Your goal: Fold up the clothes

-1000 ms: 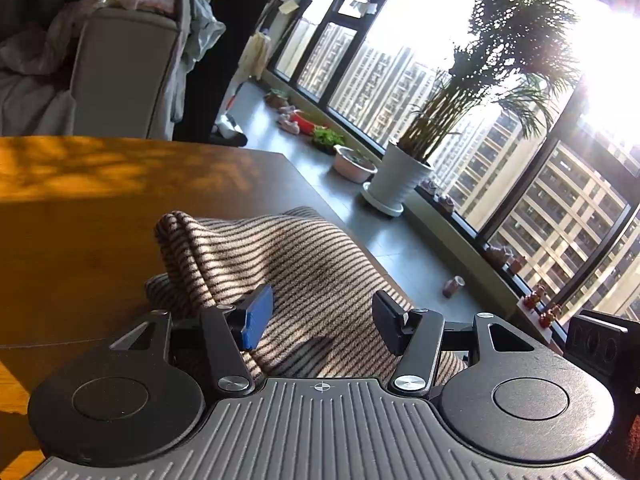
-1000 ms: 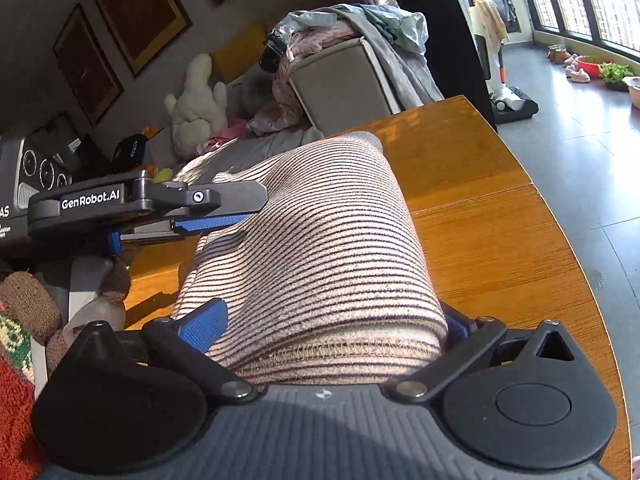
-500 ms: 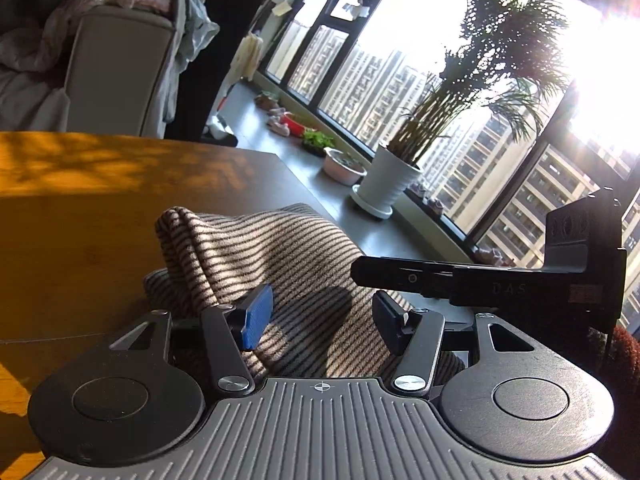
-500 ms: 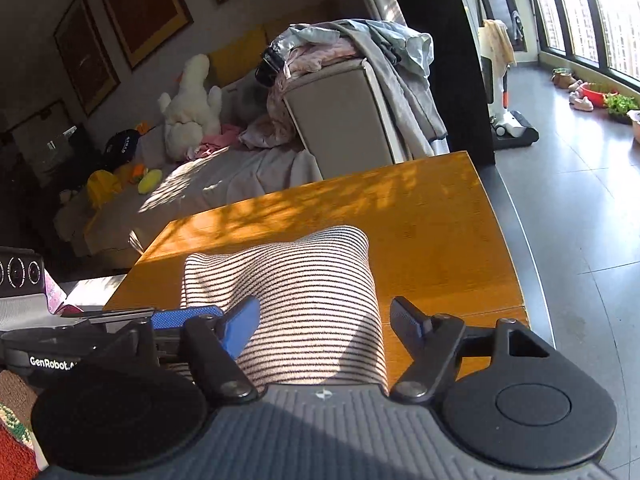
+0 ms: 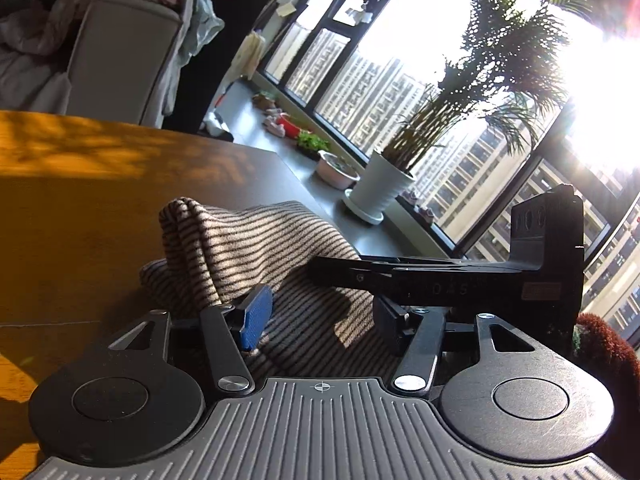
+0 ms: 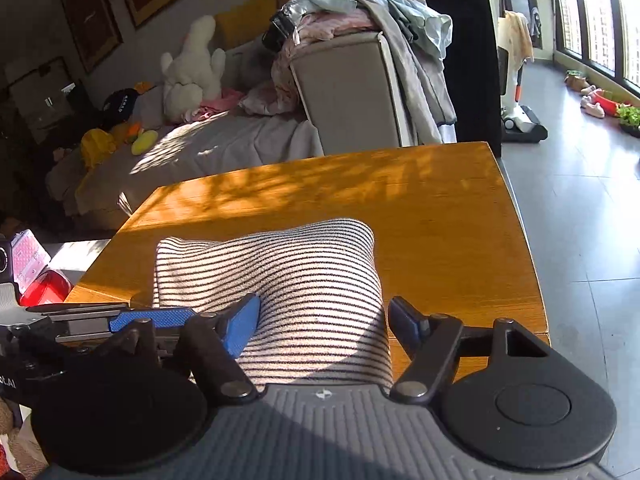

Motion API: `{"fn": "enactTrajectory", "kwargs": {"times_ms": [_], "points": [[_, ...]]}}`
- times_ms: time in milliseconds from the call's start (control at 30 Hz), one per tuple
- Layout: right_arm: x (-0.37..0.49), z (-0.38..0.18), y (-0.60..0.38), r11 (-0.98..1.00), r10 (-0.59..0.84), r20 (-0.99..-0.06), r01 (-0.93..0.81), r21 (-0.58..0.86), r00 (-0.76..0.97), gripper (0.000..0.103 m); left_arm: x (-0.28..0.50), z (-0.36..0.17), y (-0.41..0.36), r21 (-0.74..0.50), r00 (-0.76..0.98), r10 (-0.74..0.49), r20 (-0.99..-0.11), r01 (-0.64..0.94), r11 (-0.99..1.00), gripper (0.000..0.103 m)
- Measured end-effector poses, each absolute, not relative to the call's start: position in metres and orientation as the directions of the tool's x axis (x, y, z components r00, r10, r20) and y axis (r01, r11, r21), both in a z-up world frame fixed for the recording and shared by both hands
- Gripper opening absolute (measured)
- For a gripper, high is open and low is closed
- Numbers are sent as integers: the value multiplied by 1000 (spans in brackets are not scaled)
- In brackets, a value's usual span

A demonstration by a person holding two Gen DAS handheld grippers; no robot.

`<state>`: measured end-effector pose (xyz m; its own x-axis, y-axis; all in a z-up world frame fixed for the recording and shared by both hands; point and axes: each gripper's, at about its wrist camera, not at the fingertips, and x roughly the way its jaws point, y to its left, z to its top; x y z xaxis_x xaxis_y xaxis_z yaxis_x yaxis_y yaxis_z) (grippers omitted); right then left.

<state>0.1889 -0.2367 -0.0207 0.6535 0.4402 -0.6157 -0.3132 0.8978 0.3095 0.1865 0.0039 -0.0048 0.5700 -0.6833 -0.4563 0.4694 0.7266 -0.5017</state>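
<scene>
A folded striped knit garment (image 6: 296,280) lies on the wooden table (image 6: 440,216); in the left wrist view it (image 5: 248,248) bunches up at its far left corner. My left gripper (image 5: 320,316) is open and empty just above the garment's near edge. My right gripper (image 6: 324,320) is open and empty over the garment's near end, with the cloth between but not pinched by the fingers. The right gripper's body (image 5: 480,276) crosses the left wrist view from the right, and the left gripper's blue pad (image 6: 152,318) shows at the left of the right wrist view.
The table's right edge (image 6: 528,240) drops to a grey tiled floor. A sofa piled with clothes (image 6: 360,60) stands beyond the table. A potted plant (image 5: 384,192) and bowls sit by the windows. A red object (image 6: 44,286) lies at the table's left.
My right gripper let go of the garment, opened and pulled back and up; the garment now lies flat on the table. The right gripper came into the left wrist view. My left gripper stayed open.
</scene>
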Motion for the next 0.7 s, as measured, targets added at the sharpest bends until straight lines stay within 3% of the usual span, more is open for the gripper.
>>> {"fn": "enactTrajectory", "kwargs": {"times_ms": [100,300,533,700], "points": [[186,-22,-238,905,424,-614,-293,307,666,78,186,-4,4,-499,568,-684,-459,472,727,60],[142,2,-227,950,303,-549,-290,114,779,78,186,-3,6,-509,567,-685,-457,464,724,61],[114,-32,-255,951,298,-584,-184,248,755,80,187,-2,3,-510,571,-680,-460,457,729,61],[111,-35,-250,960,275,-573,-190,205,772,83,176,11,5,-495,567,-673,-475,460,737,69]]}}
